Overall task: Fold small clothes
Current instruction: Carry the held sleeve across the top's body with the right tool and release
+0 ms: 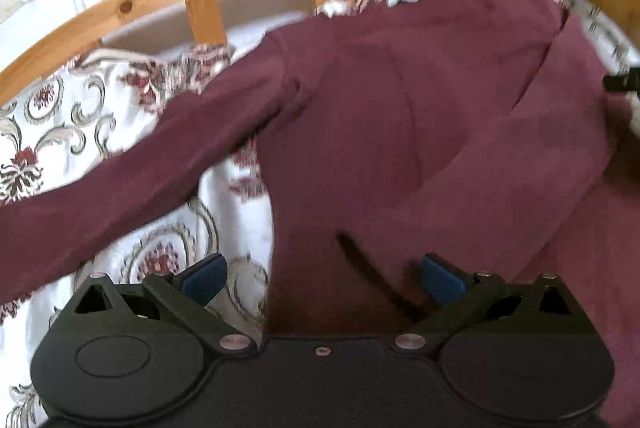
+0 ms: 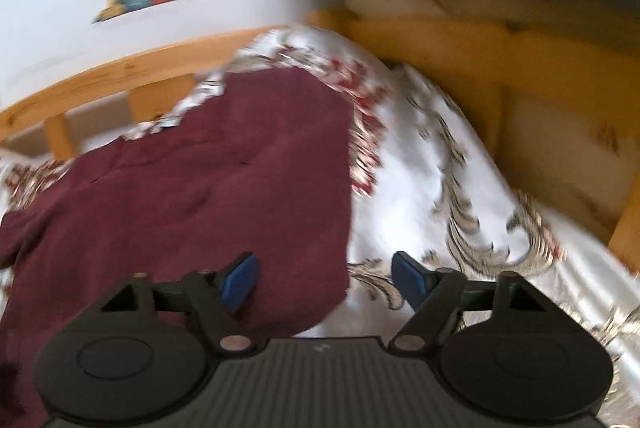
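1. The maroon long-sleeved knit top (image 1: pixel 400 115) lies spread on the floral-patterned white bedspread (image 1: pixel 60 115), one sleeve stretched left.
2. Left gripper (image 1: pixel 324 278) and right gripper (image 2: pixel 324 278) both hover, jaws open and empty.
3. Likely an early fold; the next move calls for pinching the hem or a sleeve.

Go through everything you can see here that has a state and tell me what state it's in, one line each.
left gripper: open, empty, over the garment's lower part.
right gripper: open, empty, over the garment's right edge.
maroon long-sleeved top: lying on the bed, not yet fully folded.
left sleeve: stretched out to the side.
patterned bedspread: spread under the top.
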The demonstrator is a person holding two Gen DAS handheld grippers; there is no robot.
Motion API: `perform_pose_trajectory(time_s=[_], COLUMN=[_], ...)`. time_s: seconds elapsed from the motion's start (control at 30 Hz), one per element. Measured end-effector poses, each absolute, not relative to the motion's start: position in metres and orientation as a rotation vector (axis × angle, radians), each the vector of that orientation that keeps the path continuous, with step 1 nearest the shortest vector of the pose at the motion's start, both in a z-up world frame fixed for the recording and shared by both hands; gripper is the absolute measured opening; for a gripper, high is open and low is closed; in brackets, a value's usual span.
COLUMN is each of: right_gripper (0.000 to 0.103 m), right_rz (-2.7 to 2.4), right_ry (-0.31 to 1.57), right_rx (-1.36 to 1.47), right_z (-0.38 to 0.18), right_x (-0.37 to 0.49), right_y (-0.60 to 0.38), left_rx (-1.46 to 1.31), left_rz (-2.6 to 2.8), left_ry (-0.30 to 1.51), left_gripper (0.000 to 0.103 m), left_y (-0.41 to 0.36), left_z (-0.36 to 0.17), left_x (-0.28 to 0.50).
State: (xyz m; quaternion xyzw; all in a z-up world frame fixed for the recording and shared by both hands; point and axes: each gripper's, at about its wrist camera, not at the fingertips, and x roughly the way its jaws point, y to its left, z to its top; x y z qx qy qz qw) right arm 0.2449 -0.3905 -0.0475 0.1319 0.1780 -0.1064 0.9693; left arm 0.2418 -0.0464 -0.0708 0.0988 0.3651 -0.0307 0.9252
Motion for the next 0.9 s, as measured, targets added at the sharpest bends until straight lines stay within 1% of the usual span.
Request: perform_pose_trajectory(time_s=[0.03,0.07,0.1,0.13,0.17,0.27,0.4,0.5,0.53,0.57,0.6,0.63,0.67,0.7,0.77,0.87,0.9], right_gripper=[0.06,0.042,0.032,0.02,0.015,0.015,0.016,0.022,0.028,0.04,0.047,0.056,0.061,0.064,0.081,0.094,0.095], right_rz=[-0.216,-0.21,-0.183,-0.163,-0.168,-0.213,-0.226,-0.236,-0.241,-0.241,-0.237,-0.233,-0.224,-0.211,-0.182,-0.125,-0.105], right_ry=[0.368,0.37,0.366,0.363,0.354,0.299,0.329,0.33,0.326,0.322,0.318,0.313,0.306,0.302,0.289,0.266,0.259], right_rx=[0.298,0.329,0.365,0.387,0.395,0.376,0.315,0.309,0.306,0.305,0.306,0.305,0.301,0.294,0.279,0.252,0.245], right_z=[-0.053,-0.057,-0.061,-0.066,-0.068,-0.062,-0.065,-0.066,-0.065,-0.063,-0.062,-0.06,-0.058,-0.056,-0.052,-0.045,-0.043], right_x=[0.249,0.251,0.252,0.251,0.25,0.242,0.248,0.246,0.245,0.244,0.242,0.241,0.239,0.237,0.235,0.229,0.227], right_y=[-0.397,-0.401,-0.405,-0.405,-0.405,-0.399,-0.391,-0.389,-0.388,-0.388,-0.387,-0.385,-0.382,-0.379,-0.371,-0.353,-0.346], left_rx=[0.207,0.208,0.205,0.198,0.187,0.16,0.159,0.16,0.161,0.168,0.18,0.201,0.222,0.242,0.257,0.225,0.205], left_rz=[-0.061,-0.061,-0.062,-0.062,-0.062,-0.06,-0.052,-0.032,-0.023,-0.009,0.008,0.021,0.035,0.061,0.15,0.32,0.374], left_ry=[0.761,0.767,0.769,0.771,0.775,0.78,0.783,0.758,0.745,0.734,0.724,0.714,0.707,0.7,0.687,0.672,0.665], left_gripper=[0.102,0.102,0.102,0.102,0.102,0.102,0.102,0.102,0.102,0.102,0.102,0.102,0.102,0.102,0.102,0.102,0.102], left_y=[-0.047,-0.046,-0.045,-0.044,-0.043,-0.04,-0.04,-0.034,-0.03,-0.026,-0.02,-0.015,-0.009,-0.004,0.013,0.044,0.057], left_z=[-0.075,-0.078,-0.079,-0.08,-0.081,-0.082,-0.079,-0.069,-0.064,-0.06,-0.057,-0.054,-0.052,-0.05,-0.046,-0.039,-0.037], left_x=[0.243,0.243,0.243,0.242,0.243,0.243,0.241,0.233,0.229,0.225,0.22,0.215,0.212,0.208,0.2,0.193,0.192])
